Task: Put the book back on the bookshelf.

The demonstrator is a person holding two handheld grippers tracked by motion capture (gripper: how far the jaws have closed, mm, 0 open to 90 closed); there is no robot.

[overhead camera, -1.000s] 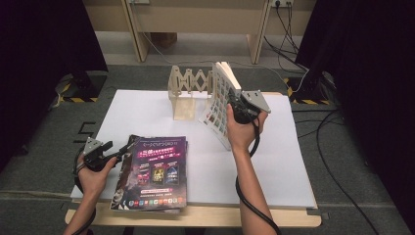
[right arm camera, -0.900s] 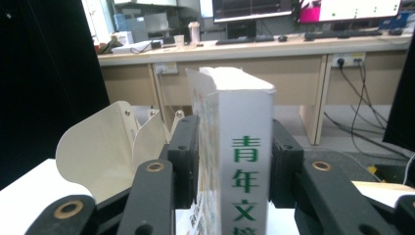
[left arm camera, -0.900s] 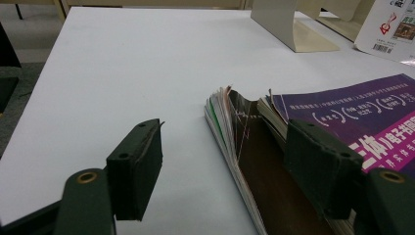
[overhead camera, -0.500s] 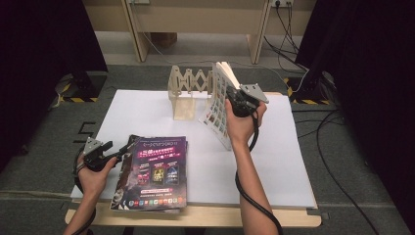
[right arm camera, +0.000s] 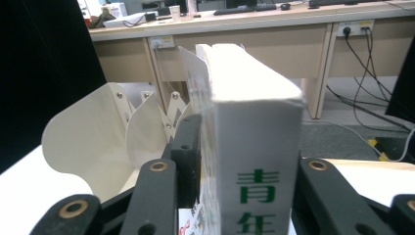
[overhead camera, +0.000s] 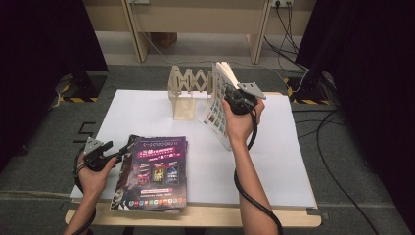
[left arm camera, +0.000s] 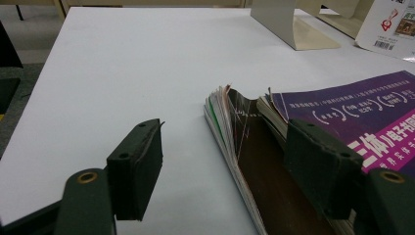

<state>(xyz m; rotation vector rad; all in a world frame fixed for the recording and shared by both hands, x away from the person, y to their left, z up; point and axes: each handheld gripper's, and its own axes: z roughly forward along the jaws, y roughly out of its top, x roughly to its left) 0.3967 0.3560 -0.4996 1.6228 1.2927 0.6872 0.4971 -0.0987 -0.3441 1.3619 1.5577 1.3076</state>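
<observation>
A stack of magazines (overhead camera: 156,171) with a purple cover (left arm camera: 342,112) lies at the table's front left. My left gripper (overhead camera: 116,152) (left arm camera: 230,161) is open at the stack's left edge. One jaw sits over the bare table and the other over the cover, and neither pad presses. My right gripper (overhead camera: 231,98) (right arm camera: 244,161) is shut on a thick white book (overhead camera: 218,105) (right arm camera: 249,122) with green characters, held upright and tilted. Its jaws have just been closing on the book. The book stands just right of a wooden folding rack (overhead camera: 183,88) (right arm camera: 83,142).
A white sheet (overhead camera: 147,112) covers the wooden table, with bare room between the magazines and the rack. Beyond the table's far edge stand desk legs and trailing cables (overhead camera: 284,19) on grey carpet. Dark curtains hang on both sides.
My right gripper, with the book in it, has edged slightly left toward the rack. The left hand and the magazines have not moved.
</observation>
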